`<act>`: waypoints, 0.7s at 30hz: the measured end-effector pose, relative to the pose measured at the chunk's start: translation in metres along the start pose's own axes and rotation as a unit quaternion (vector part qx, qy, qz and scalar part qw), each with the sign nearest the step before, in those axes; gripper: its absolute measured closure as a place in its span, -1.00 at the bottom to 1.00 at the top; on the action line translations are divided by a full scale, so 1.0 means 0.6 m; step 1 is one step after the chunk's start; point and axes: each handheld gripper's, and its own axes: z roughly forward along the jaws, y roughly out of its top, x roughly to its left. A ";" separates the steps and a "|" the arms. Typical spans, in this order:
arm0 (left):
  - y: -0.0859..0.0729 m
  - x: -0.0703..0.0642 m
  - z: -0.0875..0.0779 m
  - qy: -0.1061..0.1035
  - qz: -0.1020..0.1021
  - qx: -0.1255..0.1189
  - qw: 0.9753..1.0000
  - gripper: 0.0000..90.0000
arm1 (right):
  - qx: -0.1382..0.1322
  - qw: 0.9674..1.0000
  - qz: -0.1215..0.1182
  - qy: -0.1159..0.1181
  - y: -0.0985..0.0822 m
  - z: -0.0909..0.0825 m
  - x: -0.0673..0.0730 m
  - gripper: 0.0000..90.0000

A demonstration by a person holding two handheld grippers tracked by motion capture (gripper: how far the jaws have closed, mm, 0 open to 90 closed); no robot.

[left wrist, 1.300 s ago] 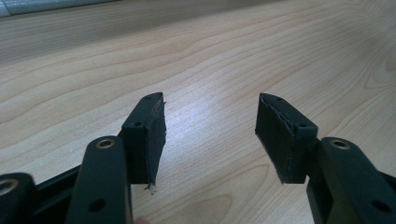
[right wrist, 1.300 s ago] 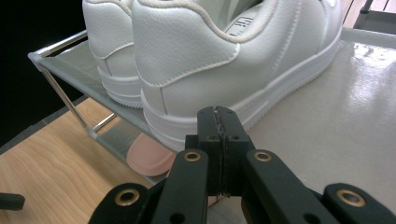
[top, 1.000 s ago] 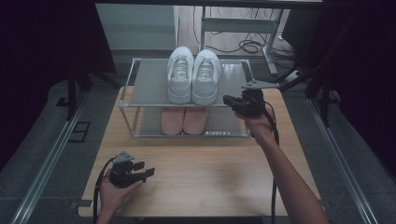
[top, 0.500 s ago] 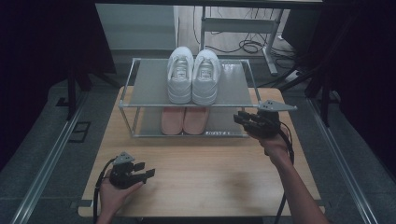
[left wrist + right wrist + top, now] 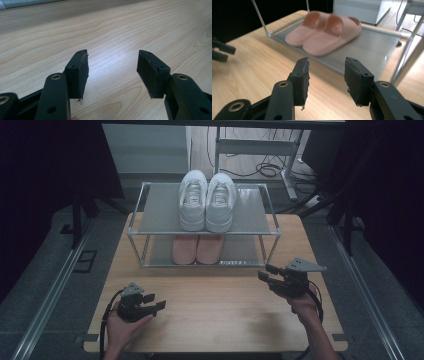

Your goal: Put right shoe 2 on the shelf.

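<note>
A pair of white sneakers [image 5: 207, 200] stands on the top shelf of a two-level metal rack [image 5: 145, 220]. Beneath them, on the lower shelf, lies a pair of pink slippers [image 5: 196, 248] [image 5: 324, 32]. My right gripper [image 5: 268, 273] [image 5: 326, 80] hovers over the table in front of the rack's right corner, open and empty; its jaws have just been opening. My left gripper [image 5: 155, 302] [image 5: 112, 72] rests near the table's front left, open, with bare wood between its jaws.
The wooden table [image 5: 220, 315] carries the rack at its far half. A desk frame and cables [image 5: 265, 167] stand on the floor beyond. Metal floor rails [image 5: 50, 290] run along both sides of the table. The left gripper's jaws [image 5: 222, 51] appear at the far left of the right gripper view.
My right gripper moved from beside the top shelf's right edge down and toward the person, to the table in front of the rack, and its jaws opened. The left gripper stayed put.
</note>
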 end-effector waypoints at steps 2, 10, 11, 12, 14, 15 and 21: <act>0.000 -0.001 0.000 0.000 0.000 0.001 1.000 -0.05 | 0.003 1.000 0.003 -0.002 -0.016 -0.003 -0.002 0.20; 0.000 -0.002 0.002 0.002 0.000 0.002 1.000 -0.05 | 0.021 1.000 0.017 -0.006 -0.057 -0.008 -0.016 0.18; 0.000 -0.003 0.002 0.002 0.000 0.002 1.000 -0.05 | 0.018 1.000 0.015 -0.009 -0.057 -0.008 -0.016 0.18; 0.000 -0.002 0.002 0.003 0.000 0.002 1.000 -0.05 | 0.014 1.000 0.017 -0.008 -0.057 -0.009 -0.017 0.18; 0.000 -0.002 0.002 0.003 0.000 0.002 1.000 -0.05 | 0.010 1.000 0.015 -0.006 -0.054 -0.011 -0.017 0.18; 0.000 -0.002 0.002 0.003 0.000 0.002 1.000 -0.05 | 0.009 1.000 0.015 -0.006 -0.054 -0.012 -0.016 0.18; 0.003 -0.001 0.006 0.002 -0.004 0.004 1.000 -0.05 | 0.008 1.000 0.015 -0.004 -0.055 -0.012 -0.014 0.17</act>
